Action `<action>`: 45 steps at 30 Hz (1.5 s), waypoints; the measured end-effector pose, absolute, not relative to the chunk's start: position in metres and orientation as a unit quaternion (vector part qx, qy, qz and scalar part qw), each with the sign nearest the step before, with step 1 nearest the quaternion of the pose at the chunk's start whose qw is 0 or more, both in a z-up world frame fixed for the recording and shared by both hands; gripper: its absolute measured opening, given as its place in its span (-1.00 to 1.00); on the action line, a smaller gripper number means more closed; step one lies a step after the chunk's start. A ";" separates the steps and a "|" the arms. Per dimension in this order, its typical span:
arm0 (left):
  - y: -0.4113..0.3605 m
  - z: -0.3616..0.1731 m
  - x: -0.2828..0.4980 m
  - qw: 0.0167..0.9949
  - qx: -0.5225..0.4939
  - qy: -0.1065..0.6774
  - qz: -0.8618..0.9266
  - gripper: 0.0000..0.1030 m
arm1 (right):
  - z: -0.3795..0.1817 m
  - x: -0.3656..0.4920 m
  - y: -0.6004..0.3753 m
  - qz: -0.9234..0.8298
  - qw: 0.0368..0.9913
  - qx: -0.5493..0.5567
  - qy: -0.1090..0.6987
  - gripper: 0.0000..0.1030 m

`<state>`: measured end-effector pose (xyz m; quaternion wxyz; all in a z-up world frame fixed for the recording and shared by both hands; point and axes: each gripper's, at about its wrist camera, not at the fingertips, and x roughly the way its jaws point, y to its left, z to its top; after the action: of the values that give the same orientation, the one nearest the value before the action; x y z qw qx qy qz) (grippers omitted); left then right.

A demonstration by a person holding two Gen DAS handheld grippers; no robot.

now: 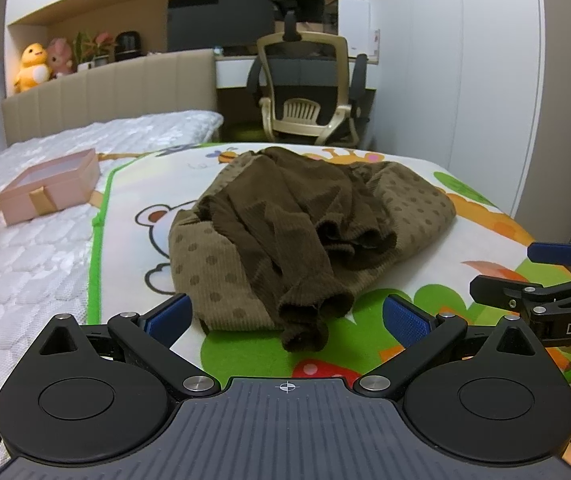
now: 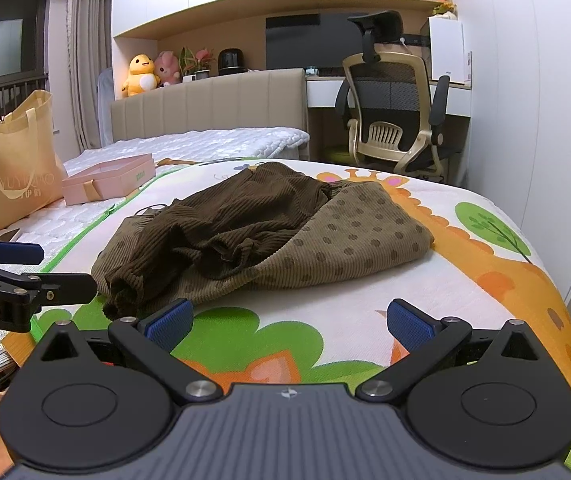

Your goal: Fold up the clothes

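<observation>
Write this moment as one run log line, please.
garment: crumpled, unfolded on mat | left gripper: open, empty | right gripper: open, empty

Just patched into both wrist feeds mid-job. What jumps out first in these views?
A crumpled brown garment lies in a heap in the middle of a bright cartoon-animal mat spread on the bed, one dark sleeve trailing toward the left gripper. Both grippers hover open at the mat's near edge, the right gripper holding nothing either. To the left, on the white mattress, sits an open pink box.

Left gripper (image 1: 287, 318) and right gripper (image 2: 289, 320) hover level, fingers spread wide.
</observation>
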<state>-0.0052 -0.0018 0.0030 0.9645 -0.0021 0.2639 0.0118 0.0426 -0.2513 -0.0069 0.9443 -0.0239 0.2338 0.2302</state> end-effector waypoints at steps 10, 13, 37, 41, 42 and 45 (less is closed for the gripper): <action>-0.001 0.002 -0.005 0.964 -0.002 0.266 0.013 1.00 | -0.008 0.043 -0.252 0.230 0.944 -0.022 0.237 1.00; -0.001 0.002 -0.004 0.964 -0.003 0.267 0.013 1.00 | -0.008 0.044 -0.252 0.231 0.943 -0.021 0.238 1.00; 0.001 -0.001 0.002 0.960 -0.003 0.279 0.020 1.00 | -0.009 0.047 -0.250 0.235 0.942 -0.030 0.238 1.00; 0.001 -0.002 0.005 0.958 0.000 0.285 0.020 1.00 | -0.011 0.051 -0.249 0.237 0.940 -0.030 0.245 1.00; 0.001 -0.003 0.005 0.958 0.001 0.286 0.020 1.00 | -0.011 0.052 -0.249 0.237 0.939 -0.030 0.247 1.00; 0.001 -0.005 0.008 0.957 0.002 0.291 0.018 1.00 | -0.013 0.055 -0.249 0.238 0.937 -0.031 0.252 1.00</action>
<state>0.0077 0.0013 -0.0049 0.9565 0.0017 0.2910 0.0178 0.0547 -0.2490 -0.0130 0.9374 -0.0305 0.2521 0.2384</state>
